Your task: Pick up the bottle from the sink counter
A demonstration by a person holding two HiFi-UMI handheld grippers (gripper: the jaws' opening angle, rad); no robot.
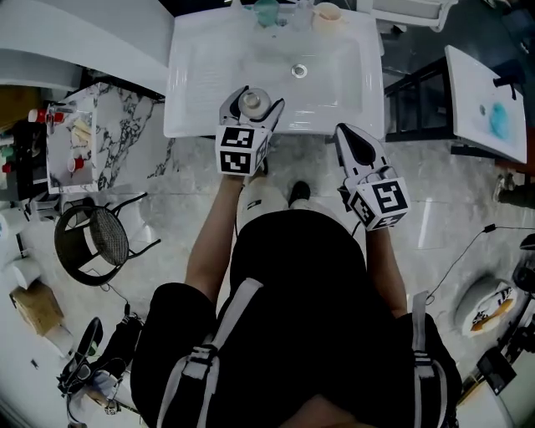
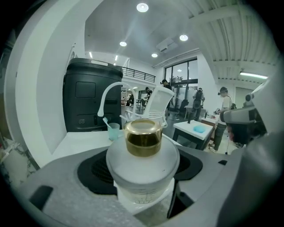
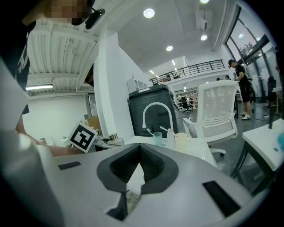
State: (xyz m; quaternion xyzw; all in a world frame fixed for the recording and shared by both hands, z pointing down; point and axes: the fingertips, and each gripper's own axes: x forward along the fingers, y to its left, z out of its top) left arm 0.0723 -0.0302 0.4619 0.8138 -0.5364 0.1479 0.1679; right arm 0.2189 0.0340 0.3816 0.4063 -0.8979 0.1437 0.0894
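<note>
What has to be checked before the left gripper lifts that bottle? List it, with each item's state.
1. Bottle between the left gripper jaws: ok, both pads sit against its frosted body.
2. Grip placement: ok, the jaws hold the body below the gold cap.
3. Bottle upright: ok.
4. Bottle base free of the sink counter: cannot tell, the base is hidden.
5. Right gripper out of the way: ok, shut on nothing, off to the right in front of the counter edge.
6. Neighbours clear: ok, the teal cup and beige cup stand at the far side of the basin.
</note>
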